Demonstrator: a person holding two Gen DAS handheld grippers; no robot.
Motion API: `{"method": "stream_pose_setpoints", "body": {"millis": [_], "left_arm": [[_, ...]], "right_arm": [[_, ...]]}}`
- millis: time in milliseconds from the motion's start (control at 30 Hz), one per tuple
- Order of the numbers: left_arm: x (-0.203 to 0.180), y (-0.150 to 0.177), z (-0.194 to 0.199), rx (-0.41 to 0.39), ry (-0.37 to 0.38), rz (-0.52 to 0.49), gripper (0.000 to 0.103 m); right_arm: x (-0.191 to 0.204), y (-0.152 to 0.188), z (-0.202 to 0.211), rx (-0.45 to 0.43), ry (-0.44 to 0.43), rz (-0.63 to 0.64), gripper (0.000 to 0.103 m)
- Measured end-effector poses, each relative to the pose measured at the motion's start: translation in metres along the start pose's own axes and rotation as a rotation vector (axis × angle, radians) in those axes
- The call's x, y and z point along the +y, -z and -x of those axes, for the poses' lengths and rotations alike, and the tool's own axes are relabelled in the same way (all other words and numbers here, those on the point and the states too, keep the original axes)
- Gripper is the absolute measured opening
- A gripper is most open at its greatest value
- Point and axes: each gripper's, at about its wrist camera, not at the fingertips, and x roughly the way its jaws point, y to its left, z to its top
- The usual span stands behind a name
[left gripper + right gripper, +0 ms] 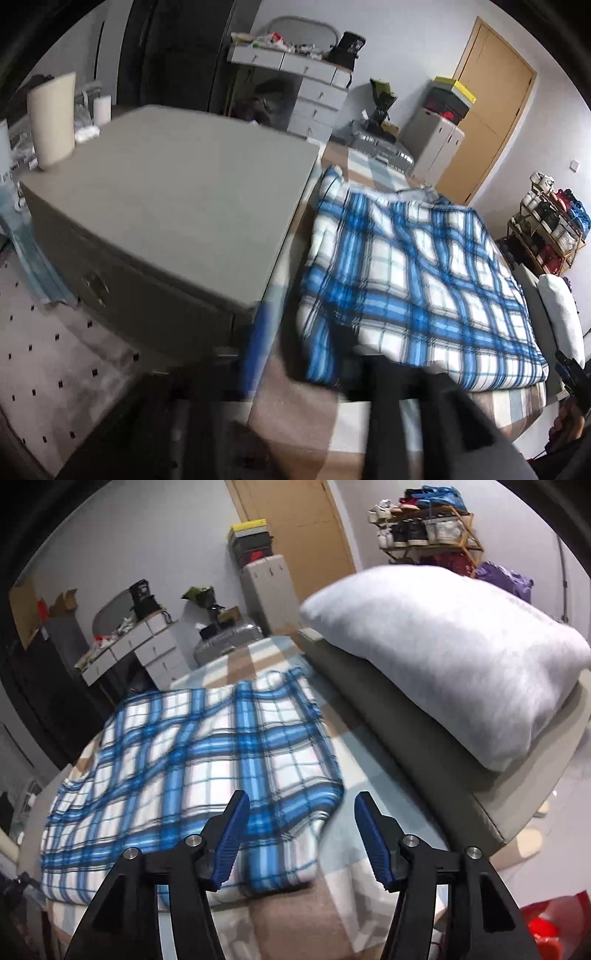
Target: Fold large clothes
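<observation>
Right gripper jaws wide, nothing between them. Folded plaid garment lies on the bed, at 11 o'clock from it. Left gripper blurred; its jaws can't be made out.

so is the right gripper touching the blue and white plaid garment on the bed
Apart. The right wrist view shows the right gripper open above the blue and white plaid garment, nothing between its blue pads.

We see pale grey walls and a wooden door; a white dresser stands beside a grey cabinet; a shoe rack sits behind the pillow; the floor is tiled.
</observation>
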Motion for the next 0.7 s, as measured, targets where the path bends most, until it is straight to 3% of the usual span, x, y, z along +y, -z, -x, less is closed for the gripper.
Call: {"method": "stream_pose_setpoints", "body": {"millis": [167,267,333,467,600,700], "left_arm": [[-0.048,-0.006,-0.015,-0.023,0.134,-0.111,0.051],[-0.092,-0.009,-0.05,0.028,0.204,-0.199,0.051],[-0.126,-0.004,-0.078,0.086,0.192,-0.289,0.051],[-0.171,0.023,-0.111,0.194,0.216,-0.492,0.051],[-0.172,0.044,-0.114,0.209,0.147,-0.604,0.051],[-0.154,0.047,-0.105,0.211,0.186,-0.603,0.051]], "right_arm": [[0.016,0.006,-0.008,0.066,-0.115,-0.021,0.063],[0.042,0.007,-0.01,0.059,-0.121,0.046,0.063],[0.069,0.008,-0.015,0.05,-0.125,0.107,0.063],[0.13,0.02,-0.042,0.13,-0.152,0.251,0.063],[0.186,0.056,-0.067,0.17,-0.109,0.538,0.065],[0.177,0.058,-0.071,0.195,-0.164,0.537,0.065]]}}
